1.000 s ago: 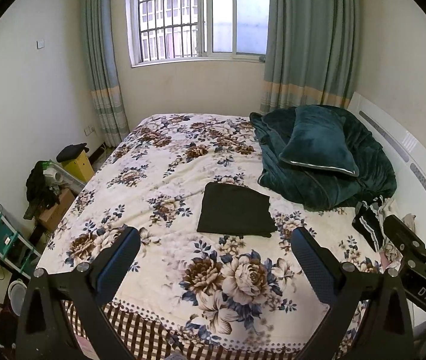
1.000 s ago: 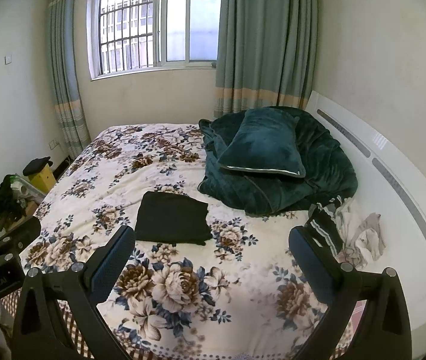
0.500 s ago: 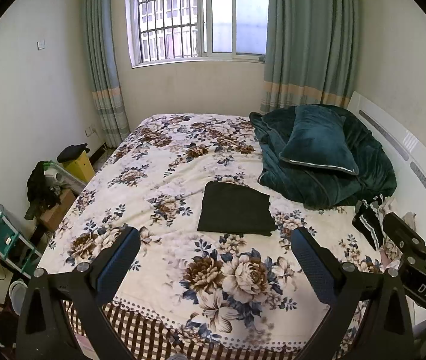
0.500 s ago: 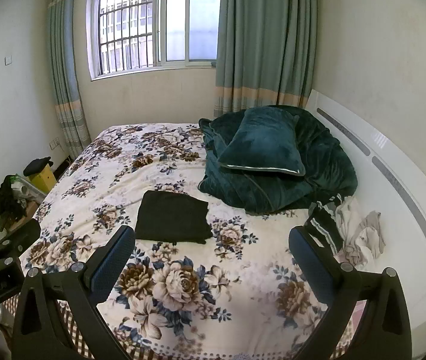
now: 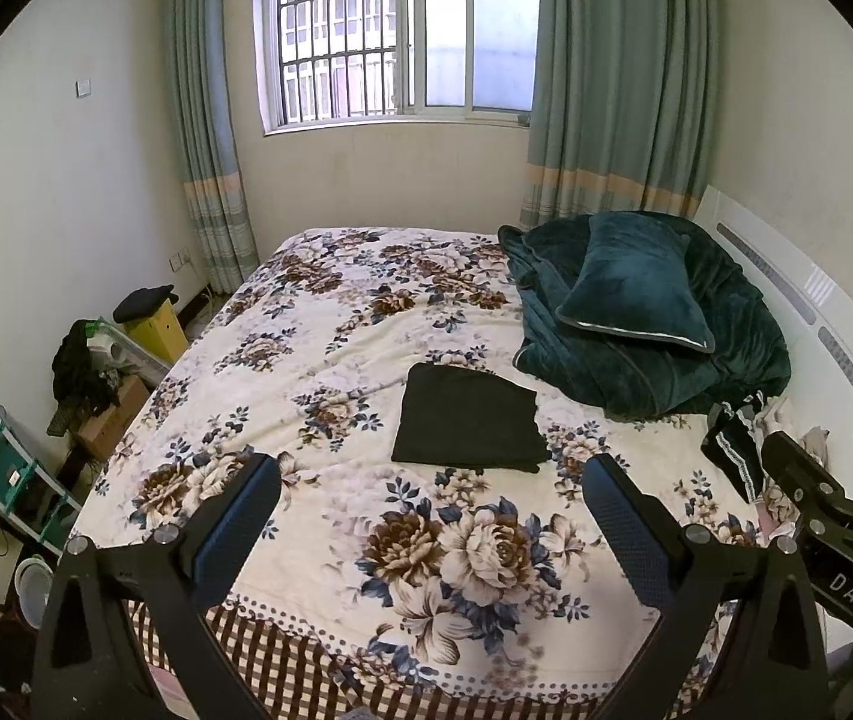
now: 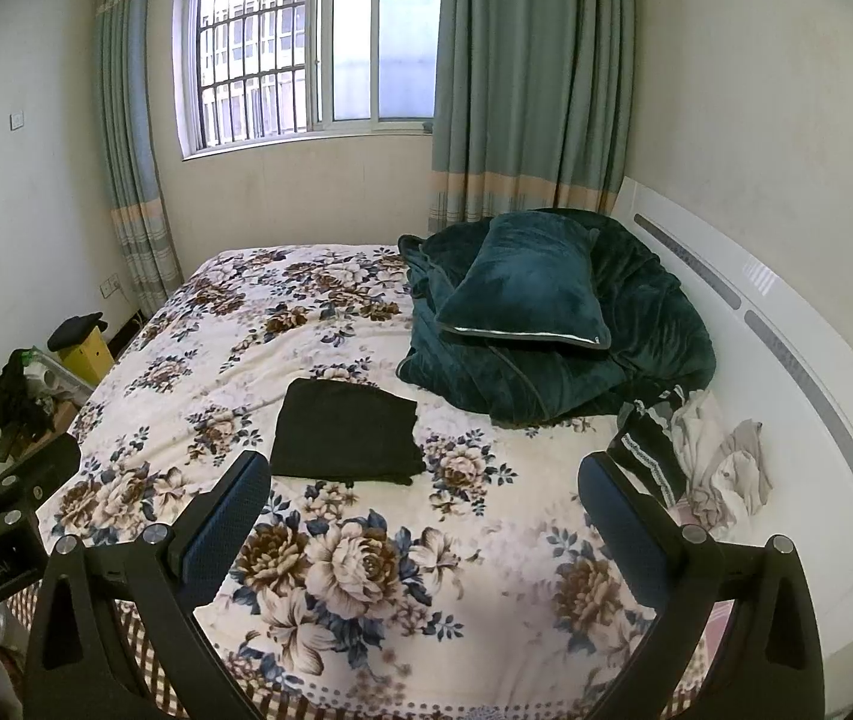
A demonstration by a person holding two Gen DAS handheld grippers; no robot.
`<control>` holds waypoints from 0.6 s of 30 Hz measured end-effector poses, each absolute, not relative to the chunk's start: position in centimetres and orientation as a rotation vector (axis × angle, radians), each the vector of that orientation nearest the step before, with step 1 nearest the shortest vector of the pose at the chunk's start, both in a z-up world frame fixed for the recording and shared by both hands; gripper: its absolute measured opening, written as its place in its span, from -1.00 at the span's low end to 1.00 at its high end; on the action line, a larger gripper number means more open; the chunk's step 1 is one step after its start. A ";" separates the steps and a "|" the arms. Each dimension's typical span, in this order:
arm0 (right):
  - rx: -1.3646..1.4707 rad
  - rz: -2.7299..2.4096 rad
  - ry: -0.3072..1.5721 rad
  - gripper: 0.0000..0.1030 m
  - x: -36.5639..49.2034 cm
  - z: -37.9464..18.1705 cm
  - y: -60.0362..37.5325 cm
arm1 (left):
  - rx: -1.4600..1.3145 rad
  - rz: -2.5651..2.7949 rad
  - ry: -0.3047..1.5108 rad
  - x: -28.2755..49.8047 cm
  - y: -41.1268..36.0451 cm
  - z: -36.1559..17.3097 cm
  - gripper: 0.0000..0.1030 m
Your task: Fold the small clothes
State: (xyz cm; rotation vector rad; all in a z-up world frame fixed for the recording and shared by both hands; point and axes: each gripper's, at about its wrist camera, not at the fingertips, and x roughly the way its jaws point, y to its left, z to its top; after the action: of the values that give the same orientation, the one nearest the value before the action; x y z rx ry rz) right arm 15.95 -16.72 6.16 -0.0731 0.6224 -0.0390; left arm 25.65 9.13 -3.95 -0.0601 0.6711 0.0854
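- A black garment [image 5: 468,420], folded into a neat flat rectangle, lies on the floral bedspread [image 5: 366,312] around the middle of the bed; the right wrist view shows it too [image 6: 345,432], edges squared, nothing on top of it.
- Over at the right edge of the bed, near the white headboard [image 6: 786,324], sits a loose heap of small clothes [image 6: 684,450]: a dark piece with a pale patterned trim and some crumpled whitish and grey-beige pieces, all unfolded and jumbled together.
- The left gripper [image 5: 432,516] hangs above the near end of the bed, fingers spread wide and gripping nothing; the folded garment shows just beyond the gap between them.
- The right gripper [image 6: 426,510] is likewise spread wide and empty, with the clothes heap just past its right finger [image 6: 612,510].
- Each gripper catches the other at the edge of its view, so they hover side by side, apart from one another.
- Farther back on the right, a dark teal blanket [image 5: 726,336] is bunched up, with a matching teal pillow [image 5: 630,288] resting on top of it.
- On the far wall, a barred window [image 5: 396,30] sits between blue-green curtains [image 5: 612,84].
- Down on the floor to the left of the bed: a yellow box [image 5: 159,330] with something dark on top, and a small teal shelf rack [image 5: 0,468].
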 end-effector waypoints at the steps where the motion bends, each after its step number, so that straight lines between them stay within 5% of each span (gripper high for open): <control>1: -0.073 -0.039 0.621 1.00 16.0 6.2 -16.7 | -0.060 0.086 0.670 25.6 9.1 -3.9 0.99; 18: -0.076 -0.035 0.622 1.00 16.2 6.2 -16.9 | -0.065 0.093 0.672 25.1 8.4 -4.0 0.99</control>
State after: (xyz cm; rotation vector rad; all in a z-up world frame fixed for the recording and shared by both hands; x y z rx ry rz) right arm 16.20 -16.91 6.21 -0.0759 0.6221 -0.0353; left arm 25.10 8.41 -3.96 -0.0650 0.6722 0.0932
